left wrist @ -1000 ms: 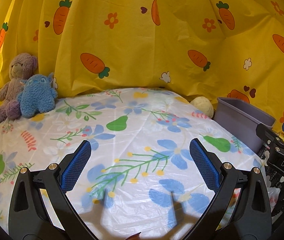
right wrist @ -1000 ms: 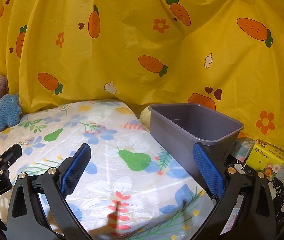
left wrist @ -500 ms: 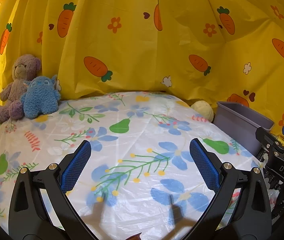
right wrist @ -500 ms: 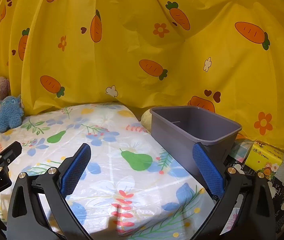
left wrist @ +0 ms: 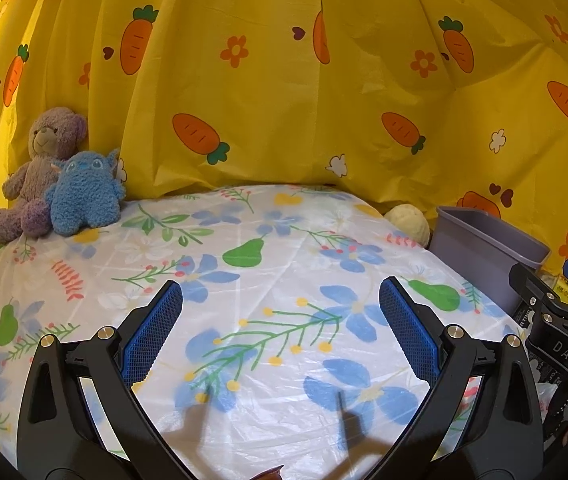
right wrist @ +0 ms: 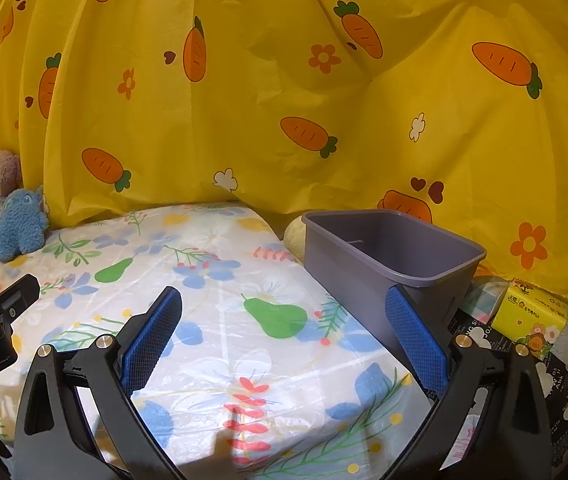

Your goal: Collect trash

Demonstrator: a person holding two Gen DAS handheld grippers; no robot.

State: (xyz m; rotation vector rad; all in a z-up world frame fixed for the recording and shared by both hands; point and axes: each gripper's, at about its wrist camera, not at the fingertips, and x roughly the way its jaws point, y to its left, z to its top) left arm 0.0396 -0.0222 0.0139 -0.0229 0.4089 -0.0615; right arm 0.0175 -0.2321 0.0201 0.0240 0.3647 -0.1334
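A yellow curtain printed with carrots hangs behind a table under a floral plastic cloth. At the table's right edge stands an open grey bin, looking empty, its long axis running away from the cameras.

The bin lies ahead and right of the right gripper, whose right finger overlaps its near wall in view; whether they touch cannot be told. From the left gripper the bin sits well off to the right, so the right hand is nearer.

Both grippers have their blue-padded fingers spread wide, holding nothing.

Two soft toys sit at the far left corner. A pale round lump rests just behind the bin (possibly crumpled paper, too unclear to call). A yellow tissue pack lies right of the bin. No clear trash shows on the cloth.
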